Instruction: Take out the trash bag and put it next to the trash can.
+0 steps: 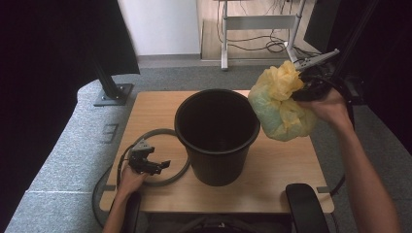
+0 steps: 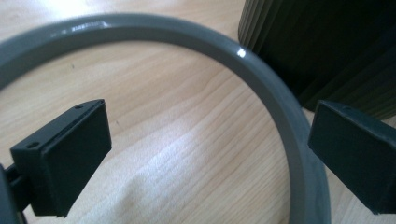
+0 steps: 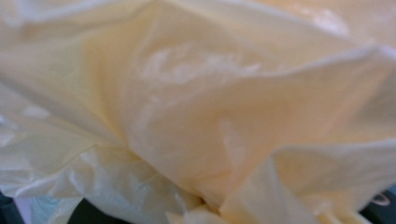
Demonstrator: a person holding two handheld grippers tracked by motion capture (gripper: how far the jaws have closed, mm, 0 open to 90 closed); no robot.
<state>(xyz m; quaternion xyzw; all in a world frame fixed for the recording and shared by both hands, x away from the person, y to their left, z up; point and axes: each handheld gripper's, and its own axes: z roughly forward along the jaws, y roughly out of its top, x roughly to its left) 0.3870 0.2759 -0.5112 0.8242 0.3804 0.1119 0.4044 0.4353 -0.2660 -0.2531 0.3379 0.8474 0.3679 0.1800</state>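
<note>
Lower left of the high view: the left gripper (image 1: 154, 165) is seen over the grey ring (image 1: 180, 167), jaws wide, nothing between them; in the left gripper view the ring (image 2: 261, 74) lies flat on the table (image 2: 154, 154), close beside the bin (image 2: 327, 42). Centre frame, the black bin (image 1: 217, 136) stands upright and open. Upper right, the yellow bag (image 1: 282, 104) is held aloft by the right gripper (image 1: 303, 90), jaws pinched narrow on its gathered neck, just right of the bin's rim. The bag (image 3: 196, 107) is judged light, soft, crinkly and slippery; the bunched neck is the place to be gripped. Counted: one bag, one bin, one ring, two grippers.
</note>
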